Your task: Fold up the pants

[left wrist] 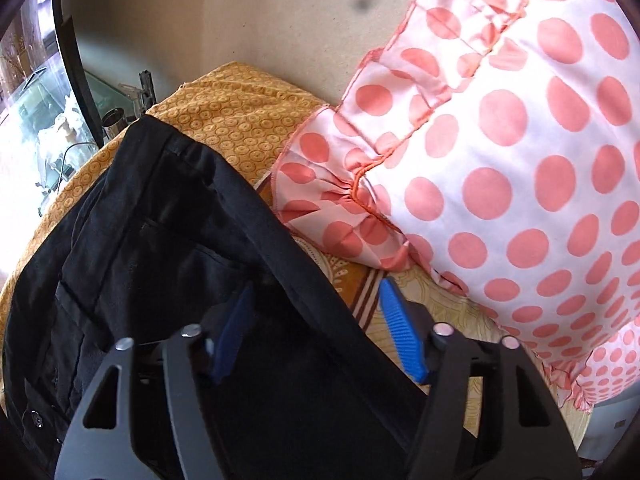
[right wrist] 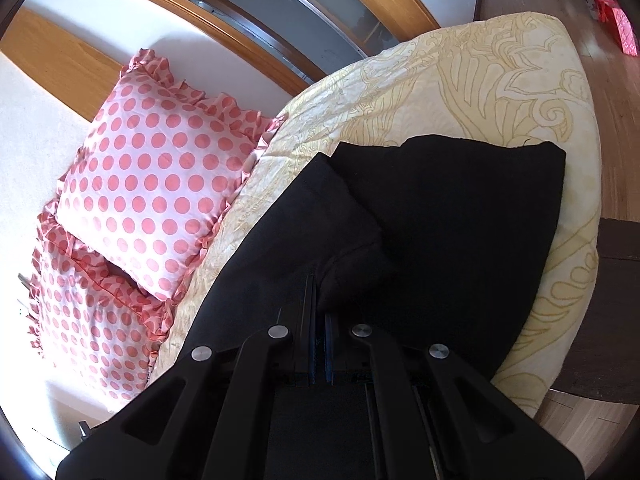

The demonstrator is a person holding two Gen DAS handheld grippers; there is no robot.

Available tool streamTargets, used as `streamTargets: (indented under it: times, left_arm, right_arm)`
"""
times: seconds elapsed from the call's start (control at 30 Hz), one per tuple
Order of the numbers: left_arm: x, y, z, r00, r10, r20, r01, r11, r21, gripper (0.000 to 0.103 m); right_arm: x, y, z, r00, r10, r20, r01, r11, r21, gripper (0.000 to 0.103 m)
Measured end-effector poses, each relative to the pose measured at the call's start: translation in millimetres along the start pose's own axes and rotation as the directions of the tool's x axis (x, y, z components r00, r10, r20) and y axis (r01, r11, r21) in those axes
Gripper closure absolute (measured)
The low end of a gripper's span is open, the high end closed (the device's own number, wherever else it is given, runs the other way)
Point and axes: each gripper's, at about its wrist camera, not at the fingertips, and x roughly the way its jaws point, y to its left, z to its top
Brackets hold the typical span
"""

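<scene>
Black pants [left wrist: 160,248] lie on the bed, waistband end with a pocket and belt loops in the left wrist view. My left gripper [left wrist: 316,300] is open, its blue fingers [left wrist: 400,332] straddling the pants' edge: one pad over the cloth, one over the sheet. In the right wrist view the pants [right wrist: 460,232] lie folded over on the cream bedspread [right wrist: 460,92]. My right gripper [right wrist: 320,344] is shut on a pinched fold of the pants, which bunch up just ahead of the fingertips.
Two pink polka-dot ruffled pillows [right wrist: 156,184] lie close to the pants, filling the right of the left wrist view [left wrist: 520,160]. An orange patterned cloth [left wrist: 240,120] lies beyond the waistband. A glass table [left wrist: 48,120] stands at far left. Wooden floor [right wrist: 616,120] lies past the bed's edge.
</scene>
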Motion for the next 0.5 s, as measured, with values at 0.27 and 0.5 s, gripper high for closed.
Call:
streamTargets:
  times: [0.27,0.5]
  left_arm:
    - [-19.0,35.4,-19.6,0.995,-0.087,0.046,0.09,0.993,-0.076,0.093]
    - [-119.6,58.1,-72.0,0.965,-0.188,0.184,0.184,0.982,0.039,0.094]
  right_arm:
    - [-4.5,7.2,4.8,1.0,0.014,0.016,-0.014,1.0,-0.028,0.1]
    - [-9.1,17.9,18.5,0.996,0.066,0.052,-0.061,0.995,-0.082,0.1]
